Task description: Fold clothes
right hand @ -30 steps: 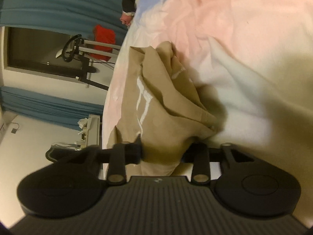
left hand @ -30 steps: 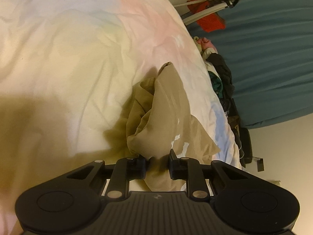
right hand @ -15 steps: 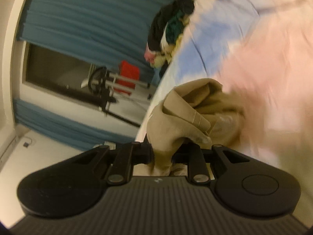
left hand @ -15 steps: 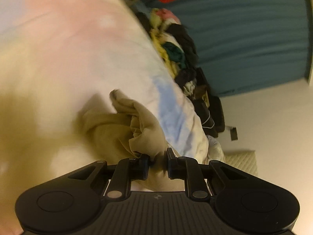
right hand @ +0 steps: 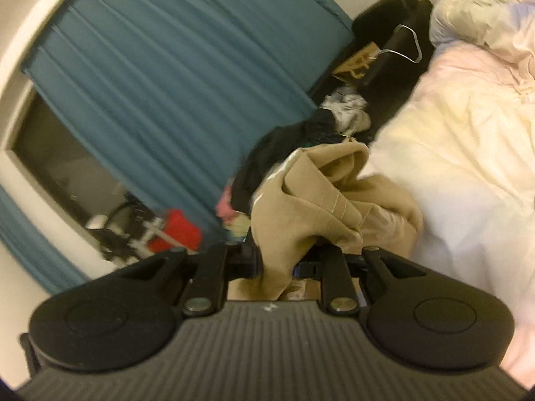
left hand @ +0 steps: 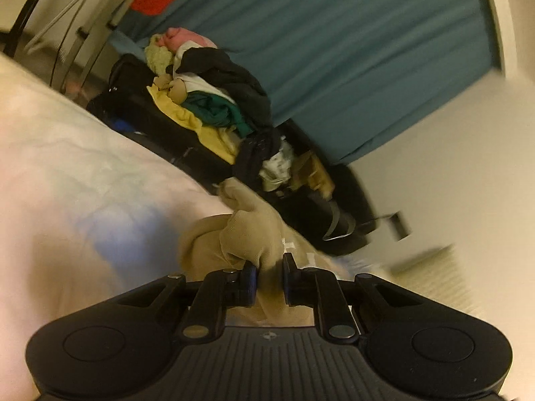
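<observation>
The tan garment [left hand: 254,237] hangs bunched between both grippers over the edge of the pastel duvet [left hand: 83,167], so it could slip free or snag the laundry pile [left hand: 214,100] in the dark suitcase beside the bed if either pinch is shallow. The left gripper [left hand: 269,279] is closing, nearly shut, with a fold of tan cloth between its pads. The right gripper [right hand: 277,260] stands narrowly apart, clamped on a thicker wad of the same garment.

Soft matt tan cloth garment [left hand: 247,234], matt black ribbed plastic hand-held gripper [left hand: 269,275], crumpled pastel cotton-like bedsheet [right hand: 451,153].
</observation>
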Demonstrator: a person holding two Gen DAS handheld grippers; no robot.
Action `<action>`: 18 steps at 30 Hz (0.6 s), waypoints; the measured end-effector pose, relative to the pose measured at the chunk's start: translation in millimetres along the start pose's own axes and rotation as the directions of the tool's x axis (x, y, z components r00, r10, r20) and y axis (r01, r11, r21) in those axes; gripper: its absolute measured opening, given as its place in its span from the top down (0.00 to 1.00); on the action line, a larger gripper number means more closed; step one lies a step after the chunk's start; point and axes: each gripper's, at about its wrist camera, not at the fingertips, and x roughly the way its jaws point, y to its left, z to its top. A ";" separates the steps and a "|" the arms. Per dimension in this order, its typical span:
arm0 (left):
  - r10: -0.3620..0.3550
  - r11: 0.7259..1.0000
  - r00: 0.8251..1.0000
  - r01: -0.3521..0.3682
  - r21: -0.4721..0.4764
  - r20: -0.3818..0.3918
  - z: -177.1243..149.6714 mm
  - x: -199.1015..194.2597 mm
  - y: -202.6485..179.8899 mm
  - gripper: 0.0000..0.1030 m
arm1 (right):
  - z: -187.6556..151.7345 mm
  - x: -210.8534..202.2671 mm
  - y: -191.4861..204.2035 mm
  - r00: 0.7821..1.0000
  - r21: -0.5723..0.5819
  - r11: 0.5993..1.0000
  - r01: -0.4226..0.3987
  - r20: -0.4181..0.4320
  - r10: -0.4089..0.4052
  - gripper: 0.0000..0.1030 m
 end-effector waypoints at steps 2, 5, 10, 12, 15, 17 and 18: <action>0.020 1.000 0.999 -0.020 0.019 -0.034 -18.3 26.8 20.7 0.85 | -12.1 18.2 -28.9 0.999 -0.007 0.999 0.043 -0.030 -0.043 0.79; 0.063 0.997 0.993 -0.058 0.058 -0.100 -52.9 46.0 57.3 0.85 | -48.6 27.2 -78.1 0.988 0.042 0.994 0.101 -0.120 -0.095 0.79; 0.132 0.981 0.981 -0.110 0.160 -0.139 -91.7 49.4 97.4 0.80 | -104.9 12.2 -125.7 0.982 0.172 0.979 0.113 -0.168 -0.084 0.79; 0.158 0.965 0.980 -0.127 0.229 -0.123 -98.4 45.9 95.6 0.76 | -114.2 6.6 -132.1 0.980 0.221 0.967 0.130 -0.178 -0.091 0.77; 0.206 0.937 0.971 -0.160 0.309 -0.121 -102.4 28.8 82.4 0.78 | -114.6 -8.0 -117.9 0.968 0.204 0.961 0.185 -0.204 -0.143 0.76; 0.216 0.923 0.969 -0.162 0.350 -0.122 -102.6 5.1 68.7 0.78 | -112.2 -26.2 -97.0 0.958 0.130 0.965 0.229 -0.205 -0.200 0.76; 0.220 0.914 0.968 -0.162 0.372 -0.118 -101.3 -9.1 62.1 0.78 | -110.6 -36.6 -85.2 0.952 0.083 0.965 0.250 -0.201 -0.229 0.76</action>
